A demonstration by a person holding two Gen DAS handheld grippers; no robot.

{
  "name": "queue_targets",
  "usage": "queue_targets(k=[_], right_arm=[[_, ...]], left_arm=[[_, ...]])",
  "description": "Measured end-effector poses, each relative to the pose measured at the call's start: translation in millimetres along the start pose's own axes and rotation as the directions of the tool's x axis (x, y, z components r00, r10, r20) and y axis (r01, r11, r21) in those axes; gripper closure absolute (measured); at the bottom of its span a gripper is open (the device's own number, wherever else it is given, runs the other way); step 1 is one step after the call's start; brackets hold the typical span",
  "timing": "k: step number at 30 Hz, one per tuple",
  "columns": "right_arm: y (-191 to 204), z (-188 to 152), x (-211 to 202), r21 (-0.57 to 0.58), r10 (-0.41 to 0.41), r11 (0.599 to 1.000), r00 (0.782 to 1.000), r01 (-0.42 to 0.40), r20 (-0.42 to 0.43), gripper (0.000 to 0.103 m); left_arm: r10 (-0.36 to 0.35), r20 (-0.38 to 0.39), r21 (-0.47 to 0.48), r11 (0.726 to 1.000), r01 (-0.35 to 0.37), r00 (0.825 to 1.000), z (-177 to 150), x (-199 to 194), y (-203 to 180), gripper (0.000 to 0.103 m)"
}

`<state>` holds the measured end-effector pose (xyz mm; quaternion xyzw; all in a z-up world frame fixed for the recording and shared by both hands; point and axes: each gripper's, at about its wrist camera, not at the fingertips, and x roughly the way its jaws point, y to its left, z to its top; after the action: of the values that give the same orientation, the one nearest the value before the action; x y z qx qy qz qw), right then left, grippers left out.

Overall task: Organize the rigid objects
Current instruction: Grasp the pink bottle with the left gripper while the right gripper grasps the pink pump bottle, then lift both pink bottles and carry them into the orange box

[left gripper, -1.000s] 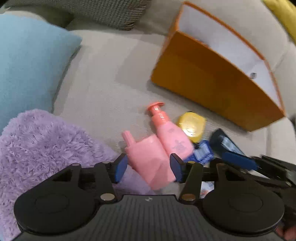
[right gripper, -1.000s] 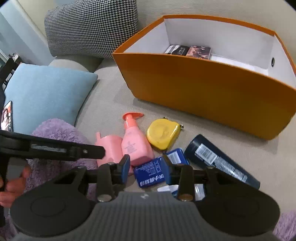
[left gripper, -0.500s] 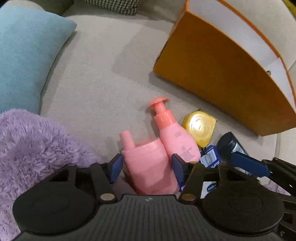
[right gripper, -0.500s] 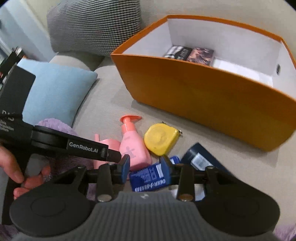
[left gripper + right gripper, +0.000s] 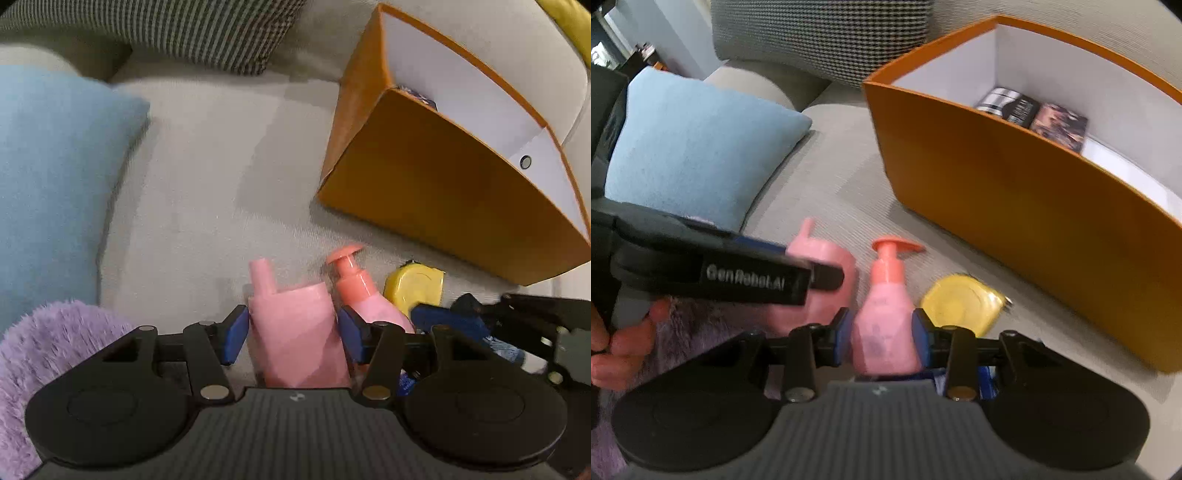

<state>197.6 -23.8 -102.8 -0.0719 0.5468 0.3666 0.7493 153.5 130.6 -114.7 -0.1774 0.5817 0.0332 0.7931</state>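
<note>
Left tool [image 5: 291, 328] grasping pink spouted bottle [image 5: 295, 332]; right tool [image 5: 881, 339] clenched on pink pump bottle [image 5: 886, 306], yellow tape measure [image 5: 960, 302] just beside, orange box [image 5: 1015, 206] near.

A light blue cushion [image 5: 698, 147] lies at the sofa seat's [image 5: 207, 192] left edge, a houndstooth cushion [image 5: 820, 33] against the back, a fuzzy purple throw [image 5: 48, 354] at the front-left corner.
</note>
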Motion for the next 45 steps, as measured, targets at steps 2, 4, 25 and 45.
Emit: queue_targets(k=[2,4,25,45], right_arm=[[3.1,6.3,7.1,-0.032,-0.023,0.999,1.000,0.022,-0.019,0.064],[7.4,10.8,14.6,-0.067,-0.039,0.997,0.998,0.037,-0.038,0.064],[8.6,12.6,32.9,-0.099,-0.067,0.993,0.996,0.061,-0.052,0.066],[-6.9,-33.5,-110.9,0.118,-0.164,0.984,0.933,0.132,0.322,0.076]], left_arm=[[-0.030,-0.022,-0.038,0.999,0.029,0.999,-0.1,2.8,8.4,0.040],[-0.057,-0.047,-0.059,0.997,0.054,0.997,-0.5,5.8,12.8,0.037],[-0.113,0.102,-0.080,0.989,0.122,0.988,-13.9,-5.0,21.3,0.041],[-0.176,0.401,0.097,0.984,0.149,0.899,-29.6,-91.1,-33.4,0.041]])
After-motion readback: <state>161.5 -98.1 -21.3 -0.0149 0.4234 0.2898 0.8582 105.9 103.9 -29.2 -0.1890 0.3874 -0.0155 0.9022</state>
